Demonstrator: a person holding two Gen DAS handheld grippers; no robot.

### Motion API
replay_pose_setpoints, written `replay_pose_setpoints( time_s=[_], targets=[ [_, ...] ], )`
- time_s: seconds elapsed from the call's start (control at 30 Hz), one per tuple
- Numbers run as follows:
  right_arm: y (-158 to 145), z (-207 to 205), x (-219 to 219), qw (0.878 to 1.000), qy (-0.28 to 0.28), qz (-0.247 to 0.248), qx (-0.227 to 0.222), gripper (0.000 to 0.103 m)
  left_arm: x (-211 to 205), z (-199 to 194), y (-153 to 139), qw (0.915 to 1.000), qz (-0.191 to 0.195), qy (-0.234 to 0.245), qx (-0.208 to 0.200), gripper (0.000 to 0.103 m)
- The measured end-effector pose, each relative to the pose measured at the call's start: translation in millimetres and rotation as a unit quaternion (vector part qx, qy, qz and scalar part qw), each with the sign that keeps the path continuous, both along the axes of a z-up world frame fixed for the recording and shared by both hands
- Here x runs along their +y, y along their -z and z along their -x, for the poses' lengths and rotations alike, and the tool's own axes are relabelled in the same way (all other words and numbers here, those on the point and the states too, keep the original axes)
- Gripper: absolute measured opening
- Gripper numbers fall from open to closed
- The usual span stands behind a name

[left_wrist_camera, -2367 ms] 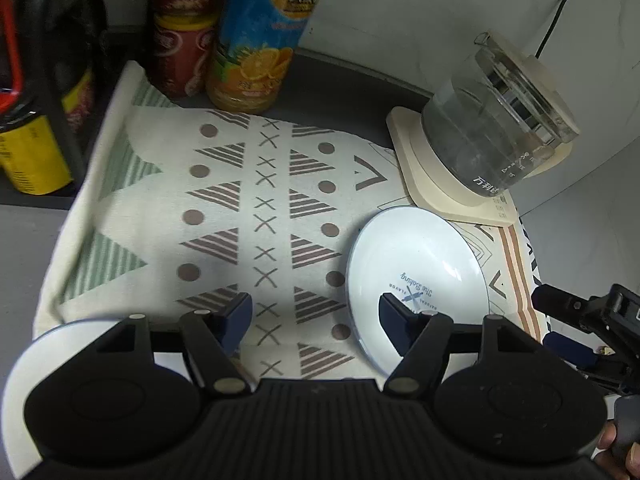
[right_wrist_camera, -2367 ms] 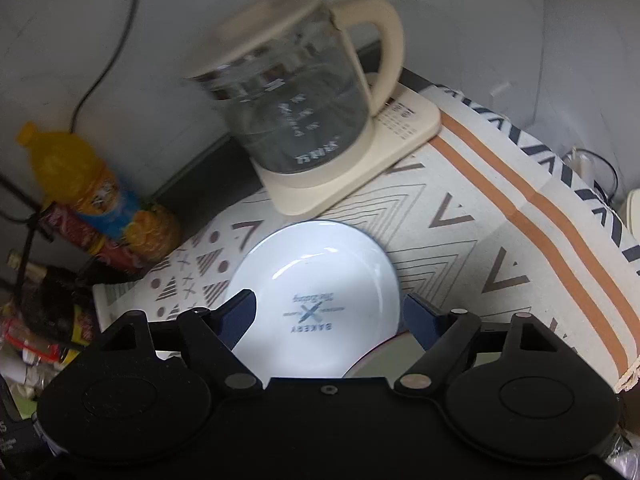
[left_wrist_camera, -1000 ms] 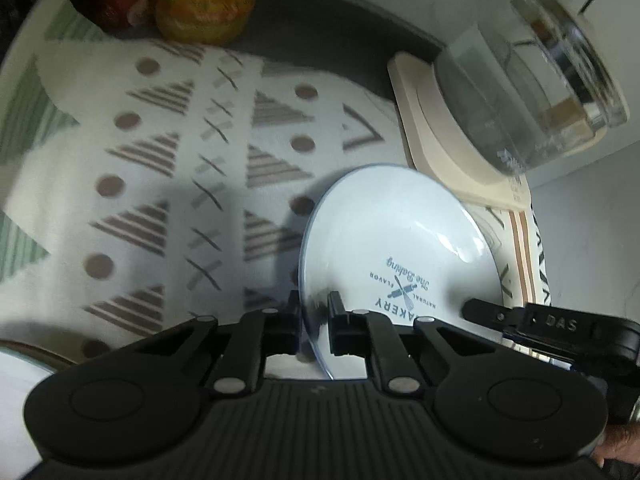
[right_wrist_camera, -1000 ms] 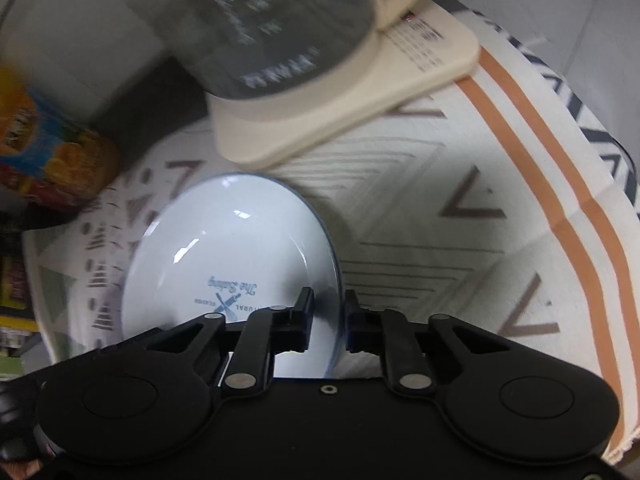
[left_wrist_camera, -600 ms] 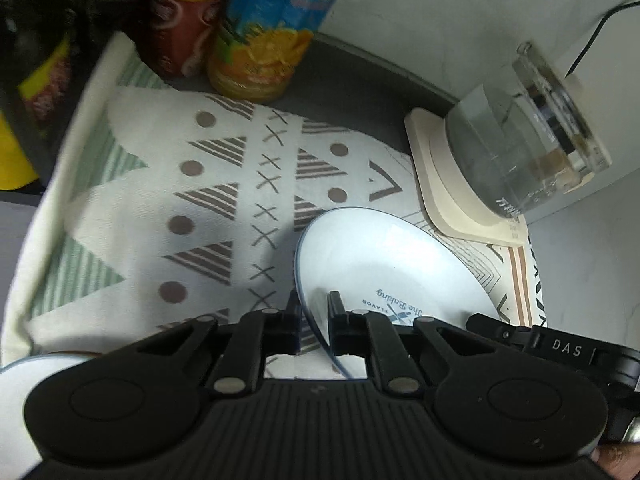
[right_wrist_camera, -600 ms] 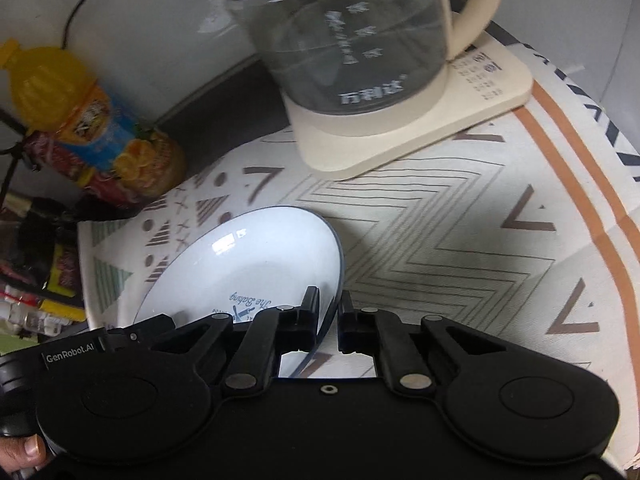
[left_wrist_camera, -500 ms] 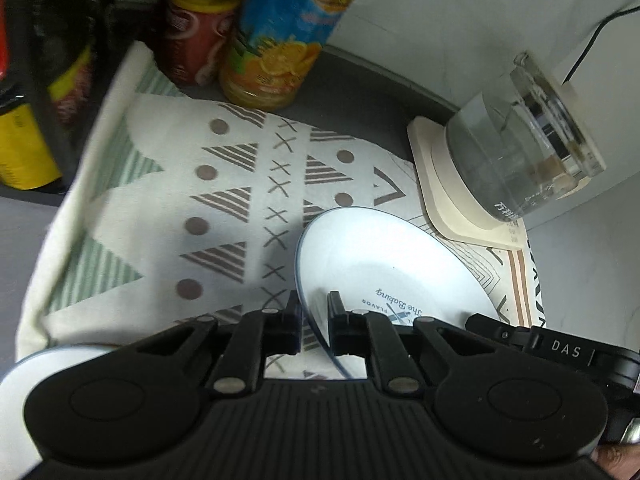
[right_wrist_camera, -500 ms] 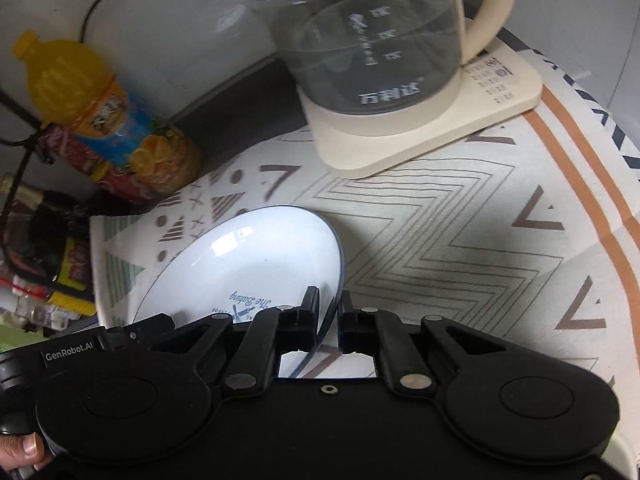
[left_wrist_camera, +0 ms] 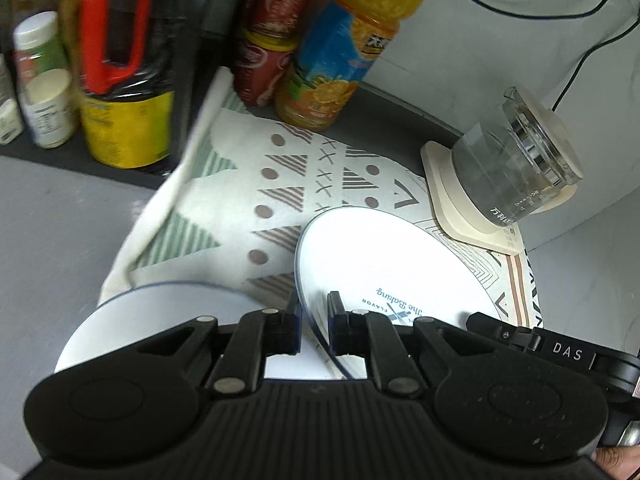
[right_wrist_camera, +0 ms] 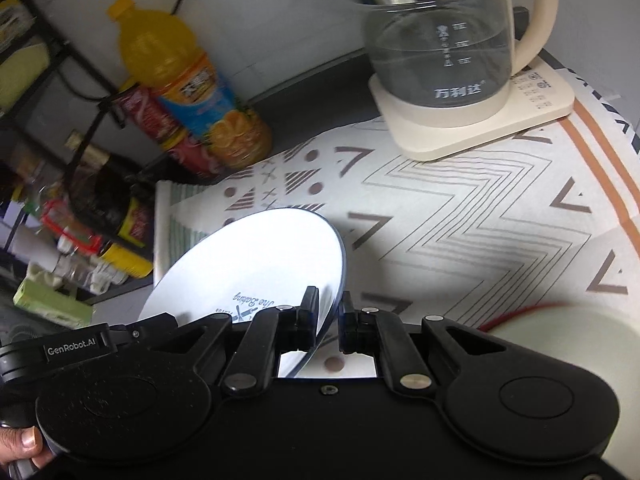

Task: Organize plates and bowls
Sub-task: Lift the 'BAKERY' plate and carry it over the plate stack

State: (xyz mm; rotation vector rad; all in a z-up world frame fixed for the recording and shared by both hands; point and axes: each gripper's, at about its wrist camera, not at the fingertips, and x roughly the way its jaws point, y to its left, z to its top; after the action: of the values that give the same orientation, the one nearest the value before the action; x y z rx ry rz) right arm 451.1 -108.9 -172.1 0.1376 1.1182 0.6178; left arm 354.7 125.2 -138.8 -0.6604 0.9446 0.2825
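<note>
White plate [left_wrist_camera: 384, 264] pinched by both tools; second plate [left_wrist_camera: 160, 312] visible only from left.

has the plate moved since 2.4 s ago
Yes. The plate, then flat on the cloth near the kettle, is now tilted, clamped by both grippers, farther from the kettle.

I hold the white plate [left_wrist_camera: 384, 264] tilted, its rim pinched by both my jaws. Blue lettering marks its centre. A second white plate [left_wrist_camera: 160, 312] lies beside it.
</note>
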Motion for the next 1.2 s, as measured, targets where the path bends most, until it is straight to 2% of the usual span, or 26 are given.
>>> replay_pose_setpoints(
  time_s=[0.23,0.57,0.97,1.2],
  targets=[
    [-7,32,5,1.000,-0.025,-0.003,-0.011,0.010,2,41,-5,0.9997,-0.002,-0.023,-0.005,0.010],
    [-2,70,9,0.998,-0.061,0.005,-0.018,0.011,4,85,-5,0.9986,-0.003,-0.052,0.004,0.010],
    [1,101,24,0.994,-0.101,0.030,-0.040,0.012,9,118,8,0.9968,-0.001,-0.078,0.018,0.010],
    [5,111,29,0.991,-0.112,0.047,-0.052,0.012,8,124,18,0.9962,0.000,-0.080,0.034,0.010]
  ],
)
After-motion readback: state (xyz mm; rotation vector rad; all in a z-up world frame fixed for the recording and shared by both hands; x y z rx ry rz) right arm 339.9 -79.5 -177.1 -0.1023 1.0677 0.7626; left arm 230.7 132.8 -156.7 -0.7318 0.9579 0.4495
